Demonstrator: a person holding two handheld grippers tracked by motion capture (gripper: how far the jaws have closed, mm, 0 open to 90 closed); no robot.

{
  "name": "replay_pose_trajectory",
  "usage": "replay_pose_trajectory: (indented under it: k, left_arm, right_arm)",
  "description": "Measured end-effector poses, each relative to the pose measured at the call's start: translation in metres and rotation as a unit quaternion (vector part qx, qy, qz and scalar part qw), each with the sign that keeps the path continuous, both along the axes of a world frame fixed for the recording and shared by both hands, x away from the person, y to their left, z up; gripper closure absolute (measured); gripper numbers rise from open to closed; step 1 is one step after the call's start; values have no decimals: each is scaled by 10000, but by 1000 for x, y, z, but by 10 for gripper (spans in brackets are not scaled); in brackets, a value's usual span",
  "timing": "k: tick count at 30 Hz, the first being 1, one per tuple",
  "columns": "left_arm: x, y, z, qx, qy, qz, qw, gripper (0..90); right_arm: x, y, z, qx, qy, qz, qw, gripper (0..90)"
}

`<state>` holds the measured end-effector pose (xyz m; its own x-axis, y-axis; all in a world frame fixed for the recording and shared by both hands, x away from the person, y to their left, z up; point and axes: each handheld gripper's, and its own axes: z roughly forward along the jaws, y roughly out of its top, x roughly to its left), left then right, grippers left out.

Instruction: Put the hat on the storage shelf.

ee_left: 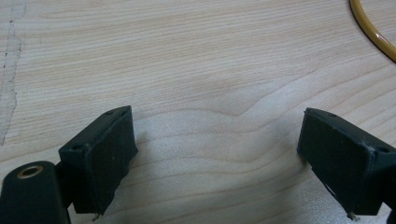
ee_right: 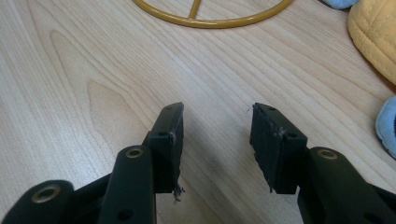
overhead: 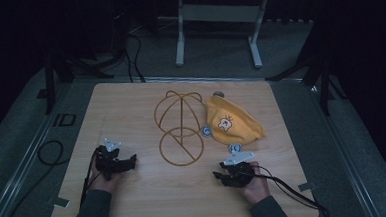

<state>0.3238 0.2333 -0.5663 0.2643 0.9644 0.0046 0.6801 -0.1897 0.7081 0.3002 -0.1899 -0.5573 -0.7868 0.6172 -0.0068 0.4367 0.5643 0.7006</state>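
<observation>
Hat [overhead: 233,121] — yellow, slumped, cartoon patch

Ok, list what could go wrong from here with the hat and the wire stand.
1. The yellow hat is soft and lies slumped against the wire stand; a pinch by the open right gripper may catch only one layer of cloth, so the hat sags or slips.
2. The stand looks light and thin; tugging the hat could drag or tip it.
3. The left gripper, also open, sits near the stand's base ring and could knock it.
</observation>
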Motion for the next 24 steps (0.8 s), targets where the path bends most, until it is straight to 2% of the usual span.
replay_pose_trajectory:
  k: [9,16,17,24]
  left_arm:
    - [0,0,0,0,1,1,10000,115]
    - [0,0,0,1,1,0,10000,115]
    - [0,0,0,-2,-1,2,10000,115]
    - [0,0,0,-1,2,2,10000,115]
  right_arm:
    - [-1,0,-1,74,-19,-6,10000,524]
    - [0,0,-1,23,-4,29,10000,519]
    - [3,-1,3,-90,136,134,9998,526]
    - [4,0,9,-485,202,337,9980,570]
